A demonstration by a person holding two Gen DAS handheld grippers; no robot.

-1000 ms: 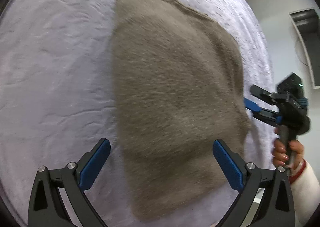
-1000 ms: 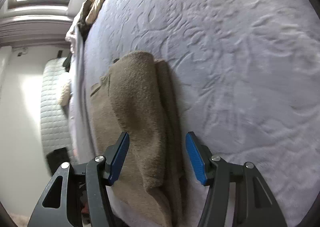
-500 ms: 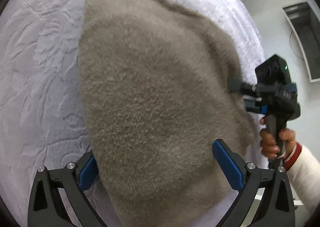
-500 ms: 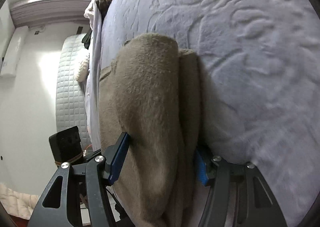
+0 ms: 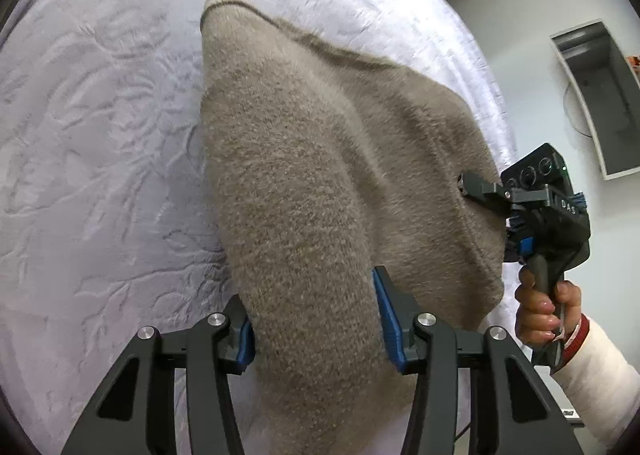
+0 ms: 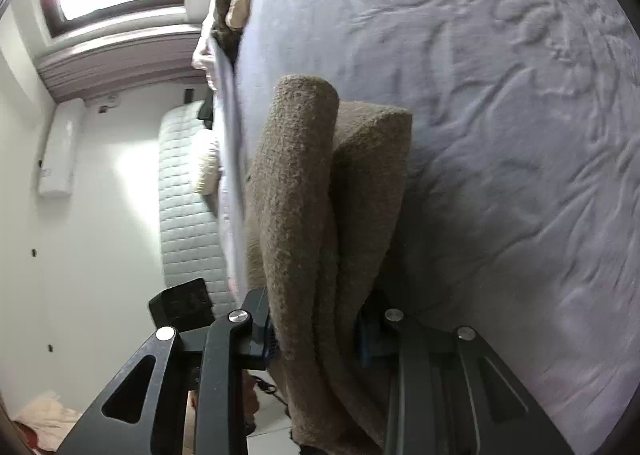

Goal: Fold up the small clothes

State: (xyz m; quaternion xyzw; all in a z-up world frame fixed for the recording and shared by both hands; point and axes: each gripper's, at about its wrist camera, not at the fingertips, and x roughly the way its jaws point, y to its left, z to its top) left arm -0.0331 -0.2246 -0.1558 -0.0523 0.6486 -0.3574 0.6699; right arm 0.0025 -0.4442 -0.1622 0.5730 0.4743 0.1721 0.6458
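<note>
While my left claw [image 5: 316,319] pinches the beige fuzzy sweater [image 5: 320,159] at lower centre, my right claw [image 6: 316,331] clamps its folded edge over the white bedspread [image 5: 100,135].

Sweater [image 5: 320,183] near edge cut off by frame bottom; right tongs [image 6: 316,339] pads buried in knit.
</note>
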